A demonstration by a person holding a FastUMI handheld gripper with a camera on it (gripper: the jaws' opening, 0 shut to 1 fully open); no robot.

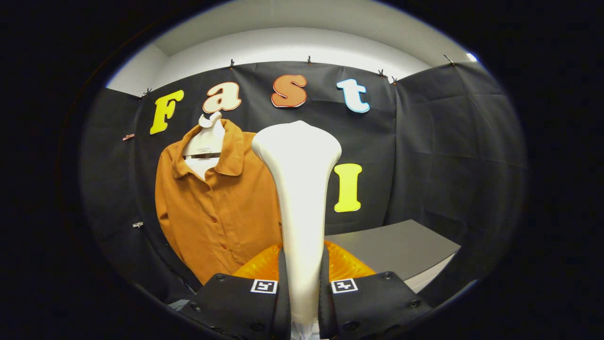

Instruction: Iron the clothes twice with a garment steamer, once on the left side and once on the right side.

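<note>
A white garment steamer (299, 189) stands upright between my fingers, its handle pinched on both sides and its wide head rising beyond them. My gripper (302, 288) is shut on that handle. Beyond and to the left of the steamer hangs a brown-orange buttoned shirt (217, 208) on a white hanger (207, 137) against the booth's black wall. The steamer head covers the shirt's right edge. An orange translucent part (344, 264) of the steamer shows low down just behind the fingers.
A grey table (401, 245) stands to the right beyond the fingers, its front edge facing me. Black cloth walls close the booth at the back and on both sides, with small clips (138, 225) pinned left of the shirt.
</note>
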